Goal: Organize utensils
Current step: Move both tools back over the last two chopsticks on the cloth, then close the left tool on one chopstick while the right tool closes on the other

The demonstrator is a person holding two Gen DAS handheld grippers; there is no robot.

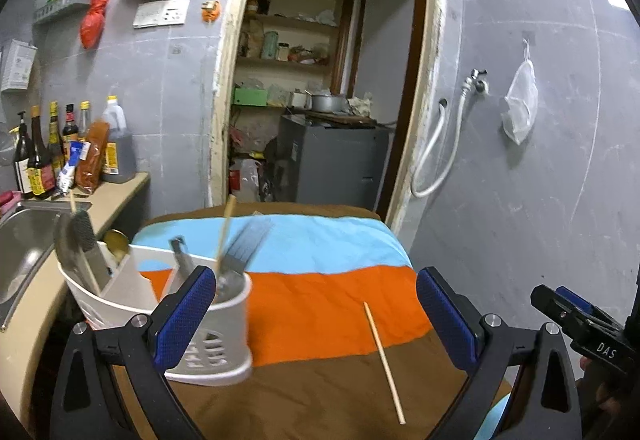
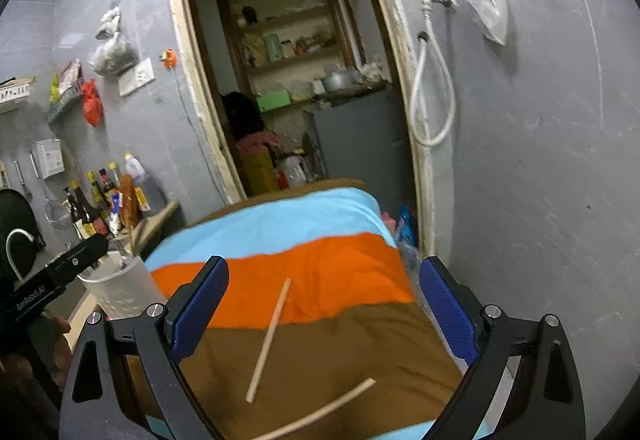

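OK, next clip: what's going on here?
A person with a handheld gripper in each hand is sorting utensils into a white caddy on a striped cloth. Both the left gripper and the right gripper are open and hold nothing. The caddy already holds several utensils. Two chopsticks lie loose on the cloth: one straight ahead of the right gripper, the other nearer the camera.

free: striped cloth (image 2: pixel 320 268) around chopsticks (image 2: pixel 269 340) | blocked: utensil holder (image 1: pixel 208 324) at left edge
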